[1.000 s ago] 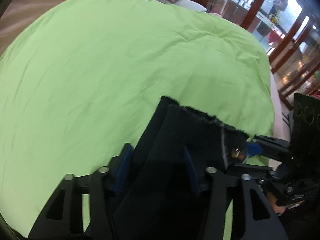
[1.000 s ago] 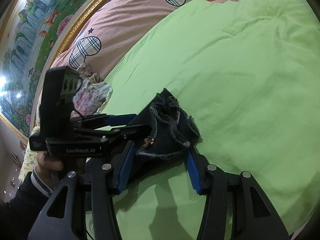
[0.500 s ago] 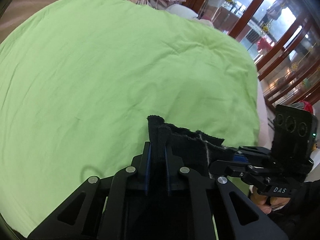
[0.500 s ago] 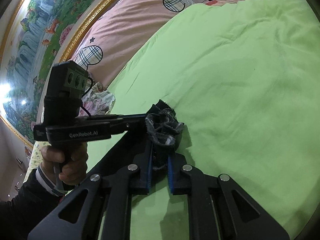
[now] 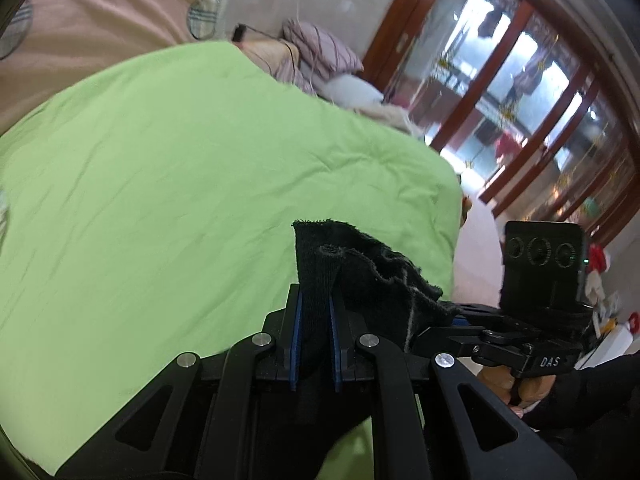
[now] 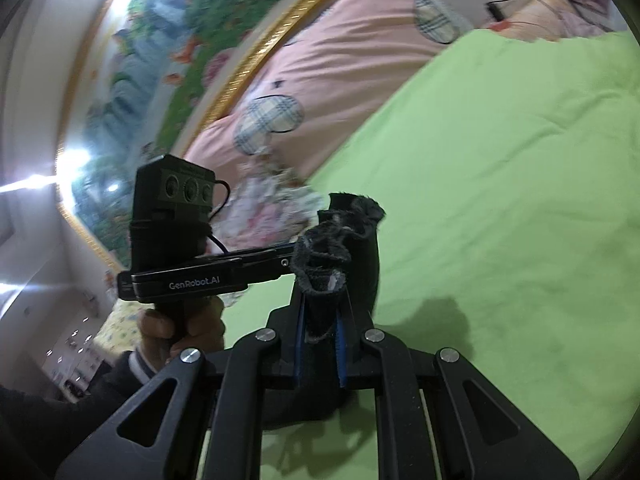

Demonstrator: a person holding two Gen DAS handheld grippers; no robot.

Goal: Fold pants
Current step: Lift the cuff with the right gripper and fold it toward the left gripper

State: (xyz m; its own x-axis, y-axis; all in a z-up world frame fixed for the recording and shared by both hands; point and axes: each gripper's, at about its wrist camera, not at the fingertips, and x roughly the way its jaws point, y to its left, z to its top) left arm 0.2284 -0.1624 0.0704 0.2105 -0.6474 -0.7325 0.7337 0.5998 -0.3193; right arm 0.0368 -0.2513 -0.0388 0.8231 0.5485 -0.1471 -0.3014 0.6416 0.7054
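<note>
I have the left gripper (image 5: 314, 336) clamped on a fold of the black pants (image 5: 360, 276), its blue-lined fingers (image 5: 296, 340) pressed against the cloth from both sides so that a frayed hem edge stands up out of the top of the pinch. From my left wrist camera the cloth runs away toward 3 o'clock, where the tip of the right gripper (image 5: 460, 322) meets its other end, the handle marked DAS gripped by the person's right hand (image 5: 516, 386) at about 4 o'clock. My right wrist camera shows the right gripper (image 6: 320, 328) likewise closed tight on a bunched wad of the pants (image 6: 352, 248), the ragged edge curling just above the blue pads (image 6: 340, 336). The left gripper (image 6: 280, 262) comes in from 9 o'clock and reaches the same bundle, held by the left hand (image 6: 180, 328) below its handle. The pants are lifted off the green bedsheet (image 5: 180, 200), which spreads beneath both grippers, and they throw a shadow on the bedsheet (image 6: 500, 200) at 3 o'clock of the right fingers. A pink duvet with plaid hearts (image 6: 340, 72) lies beyond the sheet at 12 o'clock, under a gold-framed painting (image 6: 168, 80) at 10 o'clock. Both views are somewhat motion-blurred.
</note>
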